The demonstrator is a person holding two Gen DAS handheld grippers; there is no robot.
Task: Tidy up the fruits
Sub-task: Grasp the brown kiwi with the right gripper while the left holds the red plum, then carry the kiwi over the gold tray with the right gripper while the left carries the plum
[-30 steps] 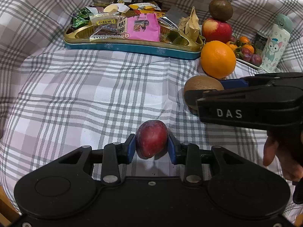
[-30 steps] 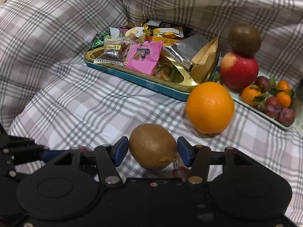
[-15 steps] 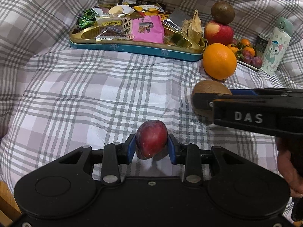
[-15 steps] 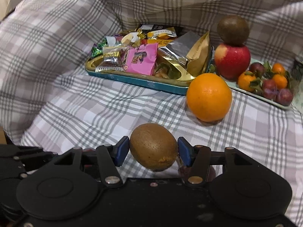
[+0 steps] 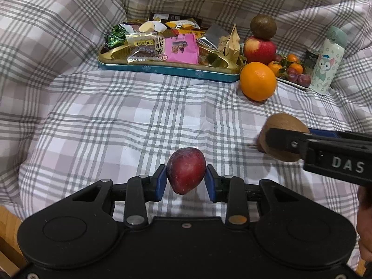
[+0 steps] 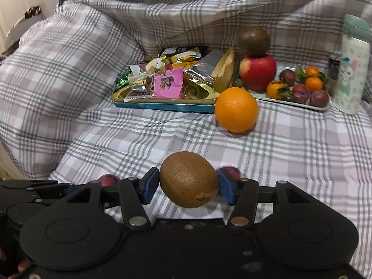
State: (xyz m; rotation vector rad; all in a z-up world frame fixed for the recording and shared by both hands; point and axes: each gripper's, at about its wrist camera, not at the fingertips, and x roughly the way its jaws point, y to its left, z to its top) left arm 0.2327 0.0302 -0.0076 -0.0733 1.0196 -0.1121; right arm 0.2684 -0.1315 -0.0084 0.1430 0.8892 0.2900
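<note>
A dark red plum (image 5: 186, 171) sits clamped between the blue pads of the left gripper (image 5: 186, 179), clear of the plaid bedsheet (image 5: 116, 121); its long axis runs roughly upright in the left wrist view, with the tapered end pointing down and slightly toward the camera, and the pads press its two flanks at mid-height. A brown kiwi (image 6: 188, 179) is gripped likewise by the jaws of the right gripper (image 6: 188, 186), its long axis lying across from pad to pad and tilted down to the right, the stem scar facing the camera. Taking the orange (image 6: 236, 109) on the bedsheet as landmark: both held fruits lie nearer the camera than it; just behind it stand a red apple (image 6: 258, 72) with a second kiwi (image 6: 254, 39) on top; to its left lies a snack tray (image 6: 162, 105); to its right, a fruit plate (image 6: 300, 103) and a bottle (image 6: 353, 69).
</note>
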